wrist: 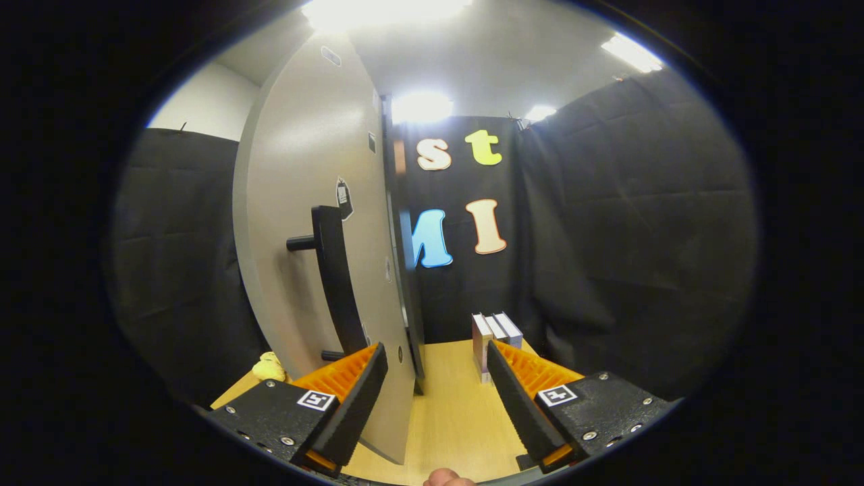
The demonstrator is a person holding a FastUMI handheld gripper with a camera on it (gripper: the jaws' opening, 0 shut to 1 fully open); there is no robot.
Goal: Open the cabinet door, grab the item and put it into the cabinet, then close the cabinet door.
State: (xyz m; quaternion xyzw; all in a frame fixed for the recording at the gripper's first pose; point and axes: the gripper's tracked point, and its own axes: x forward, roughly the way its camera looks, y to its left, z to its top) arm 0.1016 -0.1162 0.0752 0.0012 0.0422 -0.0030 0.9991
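The gripper [437, 378] has its fingers spread wide, holding nothing. The tall grey cabinet door [304, 223] stands ajar at about eleven o'clock, its lower edge between the fingers, its black vertical bar handle [337, 283] just beyond the left finger. The item, seemingly a small upright pale box [495, 334] on the light wooden table [452, 405], stands at one o'clock, just ahead of the right finger, long axis vertical.

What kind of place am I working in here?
Likely a curtained test booth, not a home: black cloth walls, ceiling lights, and a wooden table with a grey cabinet door standing open. The tongs are open, straddling the door's edge.
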